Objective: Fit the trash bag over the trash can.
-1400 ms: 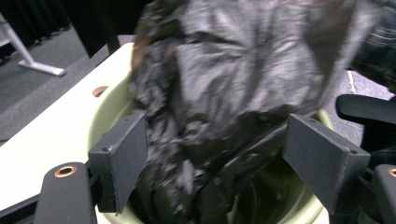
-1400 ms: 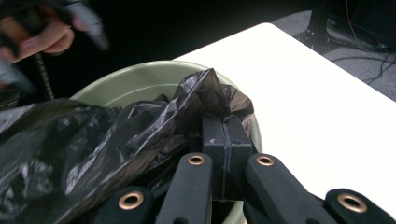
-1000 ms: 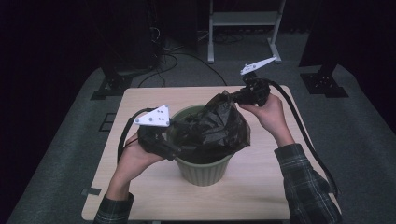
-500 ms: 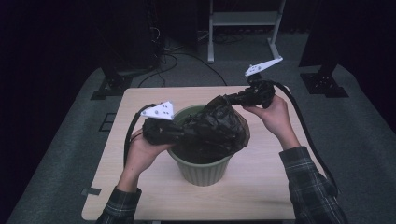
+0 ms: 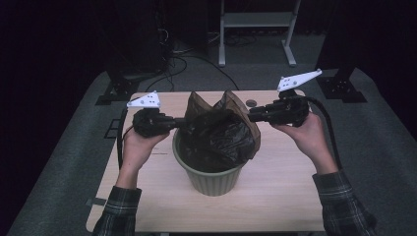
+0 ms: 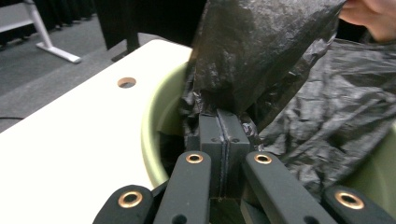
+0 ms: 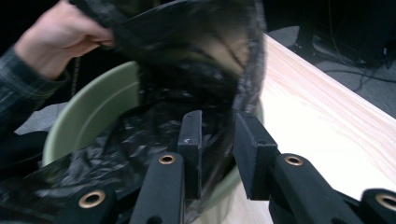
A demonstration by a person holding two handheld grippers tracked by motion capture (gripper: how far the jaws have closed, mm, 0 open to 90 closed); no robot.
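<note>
A person at a pale wooden table (image 5: 275, 196) works a black plastic bin liner (image 5: 221, 135) into a green waste bin (image 5: 211, 179), with the job judged roughly half done. The liner's body is already bunched down inside the bin, which stands upright at the middle of the table with its mouth facing up. What is left, by the look of it, is to spread the liner's mouth open and fold its edge out over the bin's rim (image 6: 152, 135), which shows bare on the near side in the left gripper view.

The left gripper (image 5: 181, 123) has its jaws pressed flat together on a fold of the liner at the bin's left edge, the film pinched between the pads (image 6: 225, 135). The right gripper (image 5: 252, 116) sits at the opposite edge; its jaws have just been opening and now stand a little apart, with a flap of the liner hanging loosely between them, and neither pad visibly presses on it.

Two peaks of film rise above the rim toward the far side of the table, so the liner's open end points upward while its closed end lies down in the bin. Its long axis runs near vertical, in line with the bin's own, with the top stretched sideways between the two grippers
</note>
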